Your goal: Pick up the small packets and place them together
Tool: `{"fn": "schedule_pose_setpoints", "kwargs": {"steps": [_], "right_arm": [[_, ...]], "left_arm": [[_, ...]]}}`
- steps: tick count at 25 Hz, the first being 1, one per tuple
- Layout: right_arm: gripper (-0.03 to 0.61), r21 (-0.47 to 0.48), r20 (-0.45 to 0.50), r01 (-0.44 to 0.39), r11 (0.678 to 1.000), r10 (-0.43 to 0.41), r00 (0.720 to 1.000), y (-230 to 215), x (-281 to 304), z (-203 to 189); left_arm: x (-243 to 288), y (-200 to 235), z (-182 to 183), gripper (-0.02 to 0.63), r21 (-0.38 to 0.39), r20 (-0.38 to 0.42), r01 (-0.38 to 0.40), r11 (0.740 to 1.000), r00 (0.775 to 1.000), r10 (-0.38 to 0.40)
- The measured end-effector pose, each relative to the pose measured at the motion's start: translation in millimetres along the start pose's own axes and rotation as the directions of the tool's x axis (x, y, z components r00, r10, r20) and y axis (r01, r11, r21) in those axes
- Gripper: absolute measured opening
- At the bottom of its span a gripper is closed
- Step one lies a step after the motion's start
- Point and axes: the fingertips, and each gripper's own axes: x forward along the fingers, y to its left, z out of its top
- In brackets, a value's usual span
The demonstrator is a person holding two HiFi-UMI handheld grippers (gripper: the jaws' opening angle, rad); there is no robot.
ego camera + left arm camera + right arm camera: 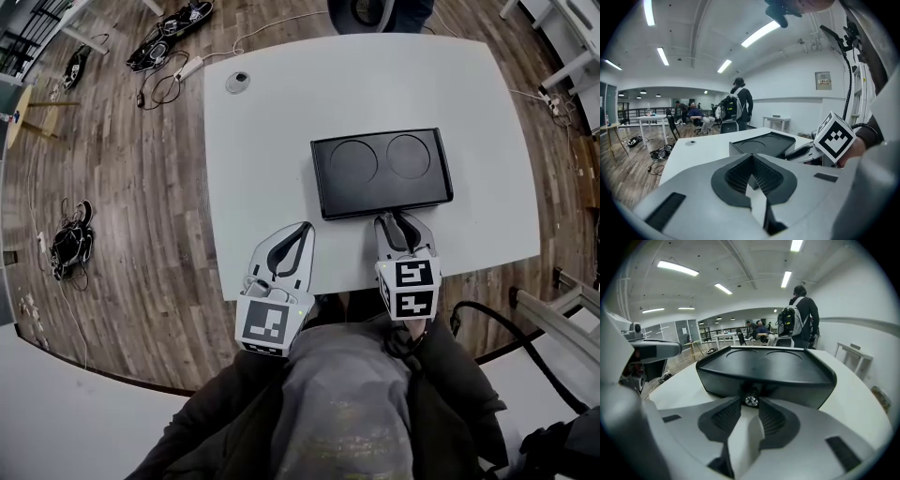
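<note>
Big open room with a wood floor (122, 187), cables (70, 239) lying around, and someone with a backpack (802, 310) standing at the far end. A white bench (253, 169) is carrying a black box (380, 173) with two round dips in its top. The left tongs (302, 232) are hovering by the box's near-left corner, tips sitting together with nothing in them. The right tongs (398, 223) are pointing at the box's front face, jaws standing a bit apart around a little shiny knob (751, 401). The small packets aren't showing in any view.
</note>
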Motion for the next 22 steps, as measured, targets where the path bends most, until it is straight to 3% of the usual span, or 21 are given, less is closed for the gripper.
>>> {"fn": "schedule_pose_setpoints", "kwargs": {"steps": [6,22], "right_arm": [[0.078,0.059,-0.007,0.032,0.998,-0.032,0.999,-2,4,1],[0.075,0.055,-0.024,0.027,0.998,-0.026,0.999,2,-7,-6]], "left_arm": [[2,1,-3,0.002,-0.002,0.0,0.023,1.0,1.0,-0.023],[-11,-1,2,0.002,0.007,0.021,0.018,1.0,1.0,-0.018]]}}
